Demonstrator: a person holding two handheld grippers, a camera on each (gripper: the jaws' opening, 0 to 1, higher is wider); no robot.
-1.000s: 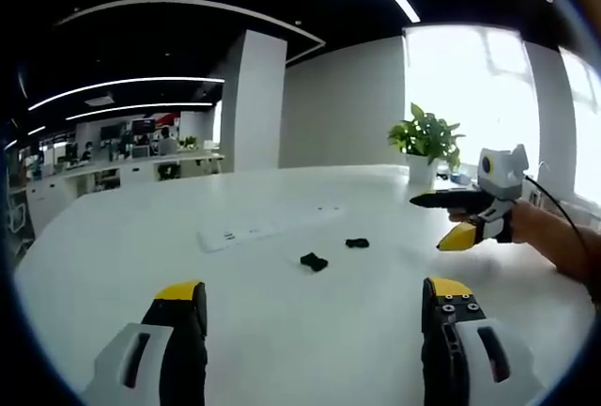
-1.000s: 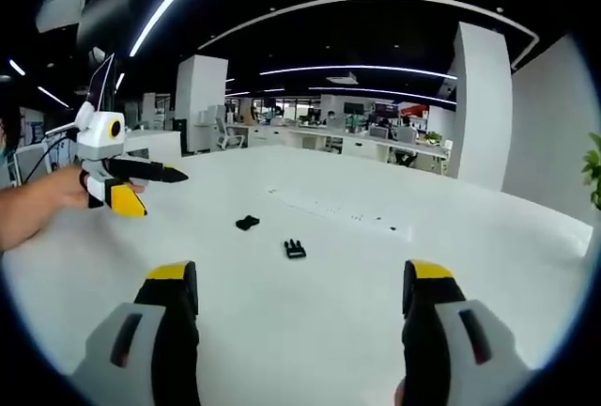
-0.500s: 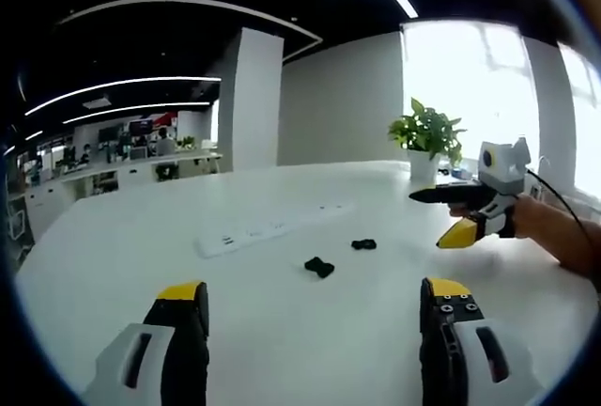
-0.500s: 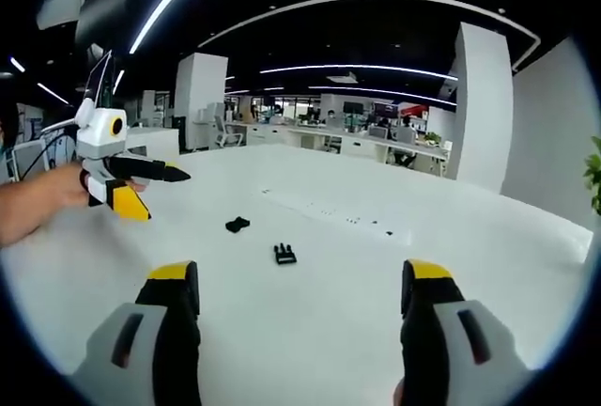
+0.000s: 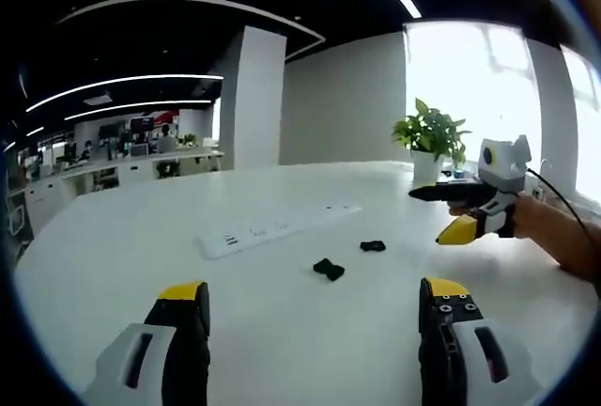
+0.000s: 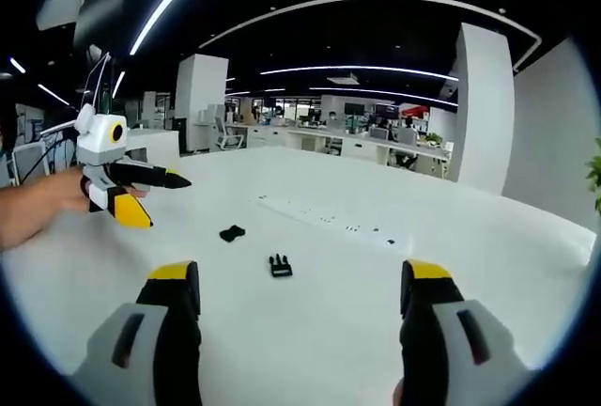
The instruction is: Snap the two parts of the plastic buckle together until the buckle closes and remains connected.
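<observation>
The two buckle halves, one pronged [image 6: 279, 265] and one socket [image 6: 231, 233], are lying apart on the white table [image 6: 310, 331] (nothing joined yet). The left gripper [image 5: 315, 304] and right gripper [image 6: 299, 291] are hovering spread and empty, so grasping and snapping are remaining.

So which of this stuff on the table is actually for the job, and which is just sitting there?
For the job: the two black buckle halves lying apart, plus the left gripper and right gripper.

Just there: white power strip, potted plant, white table.
</observation>
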